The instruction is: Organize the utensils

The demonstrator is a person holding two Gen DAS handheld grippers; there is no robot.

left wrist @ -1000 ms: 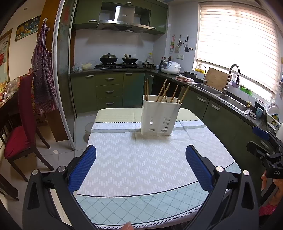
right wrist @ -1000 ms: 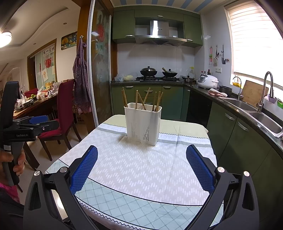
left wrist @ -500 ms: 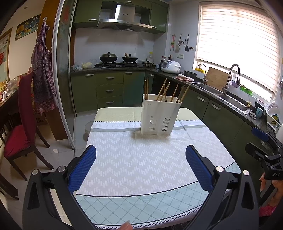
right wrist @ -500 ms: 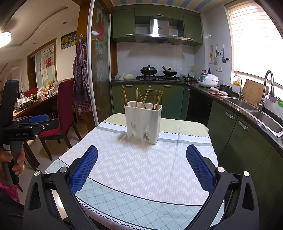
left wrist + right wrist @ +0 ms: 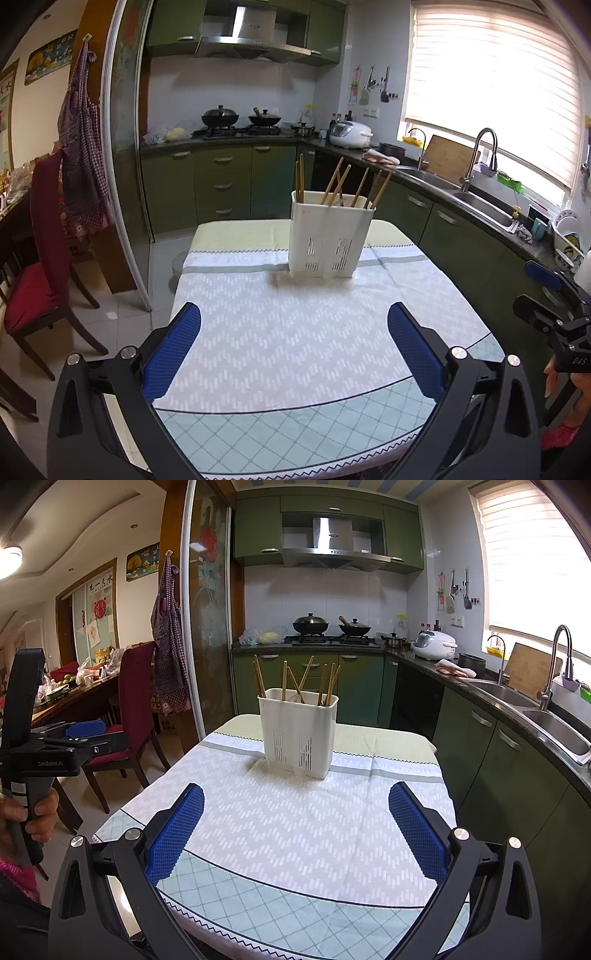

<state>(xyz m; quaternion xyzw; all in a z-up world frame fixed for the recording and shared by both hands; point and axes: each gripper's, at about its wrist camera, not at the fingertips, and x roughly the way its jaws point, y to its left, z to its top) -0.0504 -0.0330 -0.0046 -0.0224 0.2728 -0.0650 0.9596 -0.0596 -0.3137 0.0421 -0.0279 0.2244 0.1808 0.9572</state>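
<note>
**Chopsticks wait in the white holder**

The white holder point(image 5: 330, 236) stands upright near the far edge of the tabletop point(image 5: 295, 343), about in the middle. The tabletop has a cloth with zigzag marks on it. Wooden chopsticks point(image 5: 341, 182) poke out of the top of the holder. Two stand nearly straight at the left side. The others lean this way and that. In the right view there seems to be a pale spoon point(image 5: 295, 697) inside too, but it is hard to tell.

The left gripper point(image 5: 293, 345) hangs over the near edge of the tabletop. Its blue fingers point(image 5: 173, 350) are spread wide and hold nothing. The right gripper point(image 5: 295, 827) is the same, wide apart with nothing in it. Both are well apart from the holder.

The chopsticks look thin, stiff and light. They are smooth wood, so they may slip or turn if pinched at the tip. A good place to pinch is probably a little above the holder's rim. The holder looks like light plastic and may tip if a stick is pulled sideways, so pulling straight up seems best.
</note>
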